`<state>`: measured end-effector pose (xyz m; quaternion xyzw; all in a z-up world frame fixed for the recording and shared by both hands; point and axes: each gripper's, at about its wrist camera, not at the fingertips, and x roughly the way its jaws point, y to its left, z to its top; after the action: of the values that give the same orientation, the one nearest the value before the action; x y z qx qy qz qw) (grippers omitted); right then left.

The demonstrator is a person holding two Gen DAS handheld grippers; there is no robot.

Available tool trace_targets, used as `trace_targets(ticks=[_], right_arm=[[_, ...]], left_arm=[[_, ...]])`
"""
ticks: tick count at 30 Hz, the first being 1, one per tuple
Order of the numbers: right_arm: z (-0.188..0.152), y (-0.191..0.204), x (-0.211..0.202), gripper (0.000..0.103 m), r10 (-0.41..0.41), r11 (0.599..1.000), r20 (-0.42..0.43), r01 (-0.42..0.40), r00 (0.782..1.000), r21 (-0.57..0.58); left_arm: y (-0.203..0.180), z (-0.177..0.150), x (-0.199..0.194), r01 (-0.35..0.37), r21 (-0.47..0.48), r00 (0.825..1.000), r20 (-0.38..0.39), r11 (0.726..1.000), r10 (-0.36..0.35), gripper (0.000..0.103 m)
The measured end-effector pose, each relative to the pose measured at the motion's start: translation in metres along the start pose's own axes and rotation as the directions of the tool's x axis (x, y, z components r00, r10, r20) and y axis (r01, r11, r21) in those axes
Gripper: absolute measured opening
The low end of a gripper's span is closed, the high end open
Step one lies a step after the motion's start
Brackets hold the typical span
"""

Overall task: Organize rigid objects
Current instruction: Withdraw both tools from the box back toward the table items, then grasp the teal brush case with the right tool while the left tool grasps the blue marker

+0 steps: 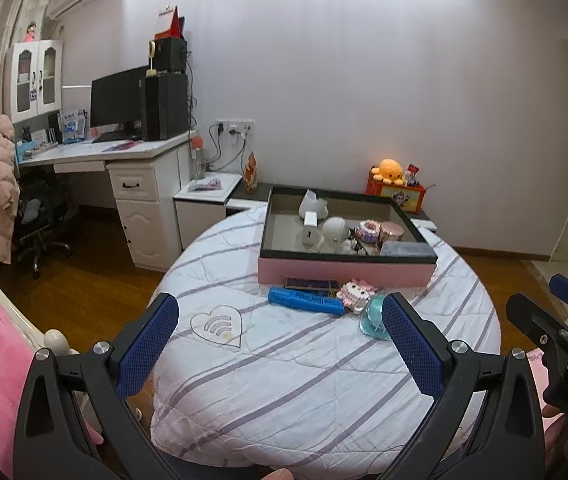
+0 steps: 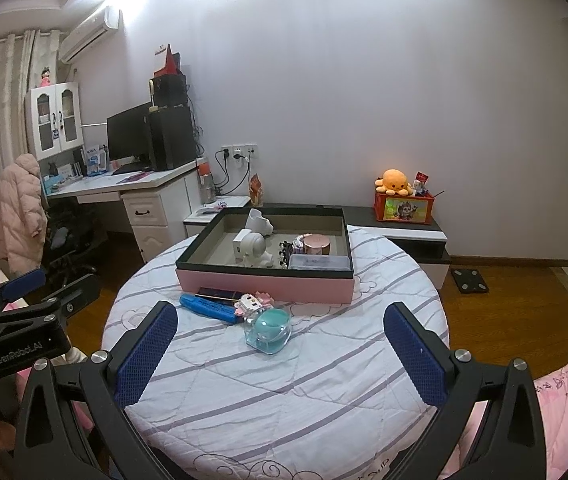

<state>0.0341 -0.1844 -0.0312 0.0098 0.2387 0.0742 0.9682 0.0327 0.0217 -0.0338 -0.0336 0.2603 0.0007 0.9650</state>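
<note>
Four loose things lie on the quilt in front of the pink box (image 2: pixel 264 286): one blue case (image 2: pixel 208 307), one dark flat booklet (image 2: pixel 216 293) behind it, one pink-and-white block figure (image 2: pixel 254 303), and one clear container (image 2: pixel 268 330) with a teal insert. Inside the box, which has a dark rim, I count about five items: two white figures (image 2: pixel 252 246), a rose-gold tin (image 2: pixel 315 245), a small frilly pink piece (image 1: pixel 367 231), and a clear lidded case (image 2: pixel 317 262); a dark bit beside them is too small to name. My left gripper (image 1: pixel 280 334) hangs above the near part of the bed with its two blue pads wide apart, holding nothing; my right gripper (image 2: pixel 280 342) hangs likewise, spread and empty, with the clear container between its tips in its own view. Underneath is a white quilt (image 2: pixel 291 392) with lilac stripes. Around it, a wood floor (image 1: pixel 84 280), a white desk (image 1: pixel 96 154) with one monitor (image 1: pixel 118 98), a plain wall, and a low cabinet bearing one orange octopus plush (image 2: pixel 393 181) on a red box.
</note>
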Motion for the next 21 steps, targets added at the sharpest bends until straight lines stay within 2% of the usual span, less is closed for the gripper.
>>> trace_targets(ticks=[8,16,21], right_arm=[[-0.017,-0.013,0.058,0.103,-0.014,1.000,-0.115,0.013,0.993,-0.015],[-0.037,-0.017,0.142,0.103,0.008,0.999,-0.274,-0.021,0.962,-0.042],[-0.041,-0.005,0.179,0.103,0.052,0.995,-0.322,-0.076,0.945,-0.063]], left_arm=[[-0.001,-0.014,0.056,-0.002,0.006,0.996,-0.084,1.000,0.002,0.103],[0.002,-0.026,0.137,0.011,0.001,0.978,-0.210,1.000,-0.010,0.103],[0.000,-0.025,0.174,0.026,0.016,0.964,-0.266,1.000,-0.021,0.103]])
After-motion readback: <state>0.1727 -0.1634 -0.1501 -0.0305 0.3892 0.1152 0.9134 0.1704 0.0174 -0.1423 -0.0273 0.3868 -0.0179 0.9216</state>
